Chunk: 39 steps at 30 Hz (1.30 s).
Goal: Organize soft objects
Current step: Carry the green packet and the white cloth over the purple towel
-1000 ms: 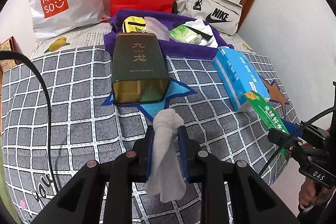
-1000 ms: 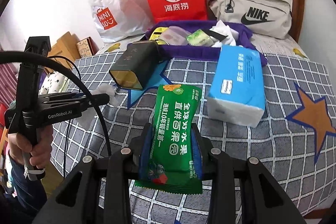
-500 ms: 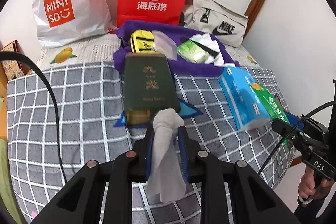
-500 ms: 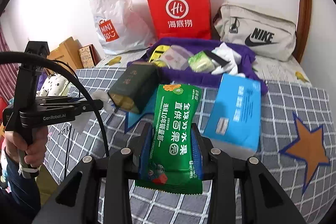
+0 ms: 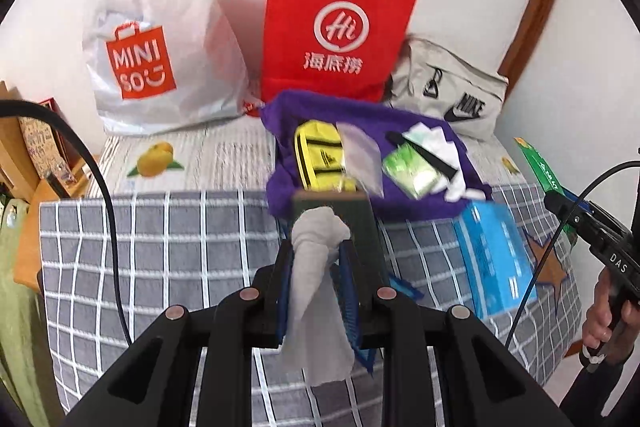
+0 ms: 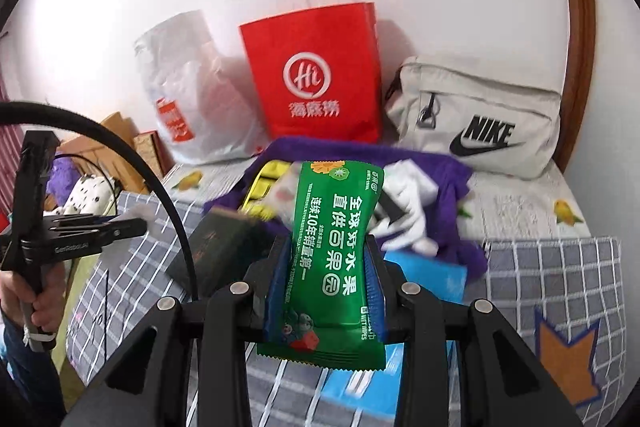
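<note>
My left gripper is shut on a crumpled white cloth that hangs down between its blue pads. My right gripper is shut on a green wet-wipes pack, held upright. Ahead of both lies a purple cloth bag, open on the bed, with a yellow pouch, a clear packet, a light green pack and a white cloth inside. The right gripper also shows at the right edge of the left wrist view, its green pack raised. The left gripper with its white cloth appears at the left of the right wrist view.
A dark green tin lies just beyond my left fingers. A blue tissue pack lies on the grey checked bedspread. A white Miniso bag, a red paper bag and a beige Nike bag stand against the back wall.
Both grippers have risen and moved forward toward the purple bag, each keeping its load. The tin and tissue pack now sit lower in both views.
</note>
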Motion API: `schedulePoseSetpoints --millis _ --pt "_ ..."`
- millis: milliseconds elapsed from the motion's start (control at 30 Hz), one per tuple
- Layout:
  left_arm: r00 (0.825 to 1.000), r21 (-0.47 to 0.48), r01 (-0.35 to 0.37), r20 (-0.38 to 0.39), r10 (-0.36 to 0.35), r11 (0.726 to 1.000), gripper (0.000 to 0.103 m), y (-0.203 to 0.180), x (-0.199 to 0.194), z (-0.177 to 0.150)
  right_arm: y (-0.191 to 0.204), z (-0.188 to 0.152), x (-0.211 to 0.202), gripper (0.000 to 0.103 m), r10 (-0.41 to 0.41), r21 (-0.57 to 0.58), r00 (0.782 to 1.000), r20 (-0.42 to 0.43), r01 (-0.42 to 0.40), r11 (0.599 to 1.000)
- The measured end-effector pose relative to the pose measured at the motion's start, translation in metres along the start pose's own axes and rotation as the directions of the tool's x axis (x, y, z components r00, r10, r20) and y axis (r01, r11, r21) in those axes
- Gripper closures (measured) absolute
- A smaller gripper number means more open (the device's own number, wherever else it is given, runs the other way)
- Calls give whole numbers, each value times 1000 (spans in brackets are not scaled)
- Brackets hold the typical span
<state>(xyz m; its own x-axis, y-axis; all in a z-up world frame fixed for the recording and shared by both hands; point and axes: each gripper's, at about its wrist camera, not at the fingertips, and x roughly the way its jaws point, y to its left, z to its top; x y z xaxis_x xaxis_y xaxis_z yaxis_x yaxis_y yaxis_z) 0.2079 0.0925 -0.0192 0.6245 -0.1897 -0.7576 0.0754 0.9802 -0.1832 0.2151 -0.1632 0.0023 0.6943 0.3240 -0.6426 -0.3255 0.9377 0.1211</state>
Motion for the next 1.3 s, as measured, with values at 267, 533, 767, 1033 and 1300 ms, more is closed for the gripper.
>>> schedulePoseSetpoints --millis 267,533,767,1033,1300 --pt "1000 -4 -23 4 23 1000 81 0 27 38 -32 42 35 67 0 48 1000 13 0 999" --pt "1000 -15 -28 -4 28 999 81 1 57 70 -54 73 62 67 -34 62 999 9 34 997" --pt "1000 -5 -20 -11 20 1000 81 -9 85 101 -72 93 99 67 -43 90 999 -20 45 995" --pt "999 -20 -3 -42 3 1000 81 -21 123 127 -81 87 148 67 -52 108 992 -119 65 992" --pt "998 -24 -2 -68 1 1000 81 -18 145 122 -74 71 181 67 -58 39 977 -203 67 997"
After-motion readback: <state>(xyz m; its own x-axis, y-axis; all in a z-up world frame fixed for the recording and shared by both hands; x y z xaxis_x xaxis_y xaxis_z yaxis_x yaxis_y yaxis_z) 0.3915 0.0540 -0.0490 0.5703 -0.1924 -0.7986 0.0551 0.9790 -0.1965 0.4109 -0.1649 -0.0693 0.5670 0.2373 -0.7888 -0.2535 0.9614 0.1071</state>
